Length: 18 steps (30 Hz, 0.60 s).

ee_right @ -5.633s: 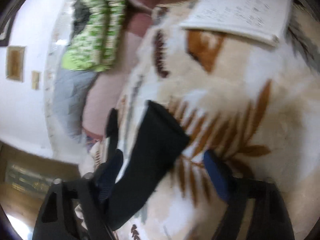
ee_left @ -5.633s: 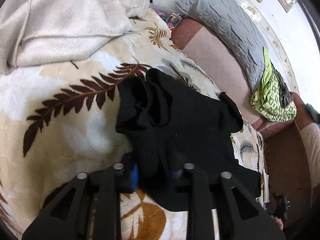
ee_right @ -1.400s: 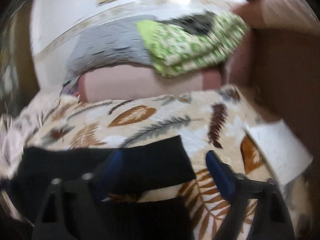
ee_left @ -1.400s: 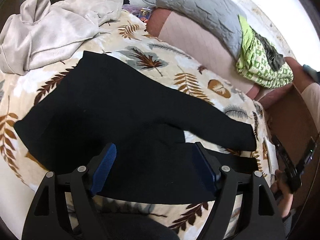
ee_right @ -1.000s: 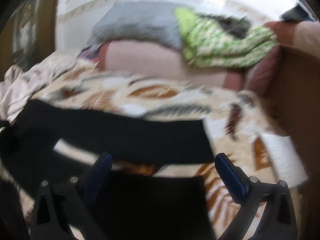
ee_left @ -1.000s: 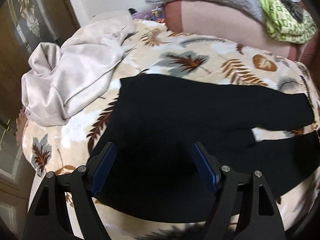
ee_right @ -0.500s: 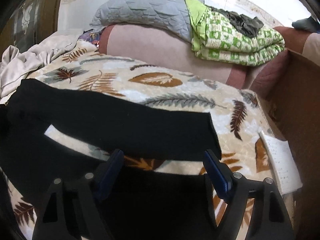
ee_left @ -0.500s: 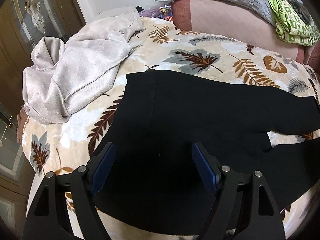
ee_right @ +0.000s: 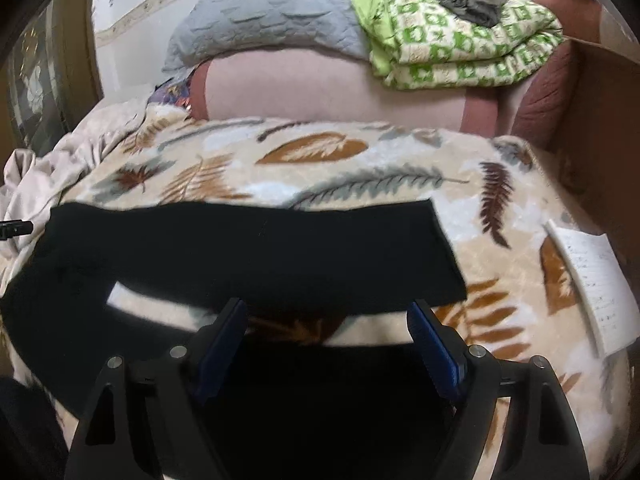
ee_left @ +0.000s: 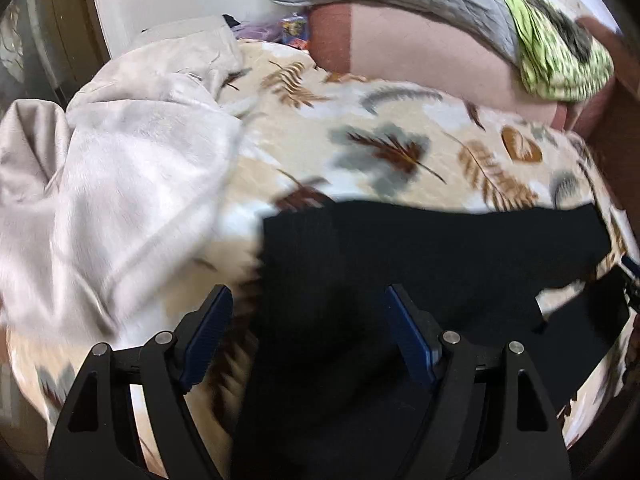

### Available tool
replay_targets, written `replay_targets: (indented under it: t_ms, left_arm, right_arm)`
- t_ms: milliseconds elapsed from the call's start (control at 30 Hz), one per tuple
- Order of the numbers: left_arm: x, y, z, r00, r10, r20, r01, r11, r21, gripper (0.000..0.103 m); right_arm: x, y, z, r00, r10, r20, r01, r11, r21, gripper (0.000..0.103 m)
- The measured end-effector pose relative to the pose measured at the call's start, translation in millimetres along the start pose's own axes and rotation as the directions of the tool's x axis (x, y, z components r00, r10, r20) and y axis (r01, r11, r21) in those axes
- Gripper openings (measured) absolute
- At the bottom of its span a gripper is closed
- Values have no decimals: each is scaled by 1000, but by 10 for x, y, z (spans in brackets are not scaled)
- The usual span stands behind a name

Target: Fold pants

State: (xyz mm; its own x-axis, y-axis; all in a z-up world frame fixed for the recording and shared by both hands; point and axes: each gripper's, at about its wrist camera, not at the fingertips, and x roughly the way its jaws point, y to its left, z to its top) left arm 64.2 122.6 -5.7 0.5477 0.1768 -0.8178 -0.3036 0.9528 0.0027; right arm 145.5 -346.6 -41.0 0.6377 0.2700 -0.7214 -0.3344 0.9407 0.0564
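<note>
Black pants (ee_left: 420, 248) lie spread flat on a leaf-patterned blanket (ee_left: 400, 120). My left gripper (ee_left: 308, 320) hovers over their waist end, open, with the left edge of the cloth below the gap between its blue pads (ee_left: 208, 328). In the right wrist view the two legs lie apart: the far leg (ee_right: 260, 256) runs across the bed, and the near leg (ee_right: 320, 400) lies under my right gripper (ee_right: 328, 336). That gripper is open too, and nothing is pinched in it. A strip of blanket shows between the legs.
A pale grey garment (ee_left: 120, 152) lies bunched left of the pants. At the bed's far side are a pink bolster (ee_right: 320, 88), a grey pillow (ee_right: 264, 20) and a folded green quilt (ee_right: 460, 40). A white paper (ee_right: 592, 280) lies at the right edge beside a brown board (ee_right: 600, 120).
The left gripper has slid left along the pants to their waist edge, so the pale garment fills more of its view. The right gripper's jaws have narrowed a little while it stayed over the legs.
</note>
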Motion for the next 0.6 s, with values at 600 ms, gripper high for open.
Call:
replay_targets:
  t_ms: [600]
  left_arm:
    - [894, 177, 280, 971, -215, -108, 225, 971, 86, 77]
  right_arm:
    - [101, -166, 78, 999, 33, -5, -32, 992, 118, 83]
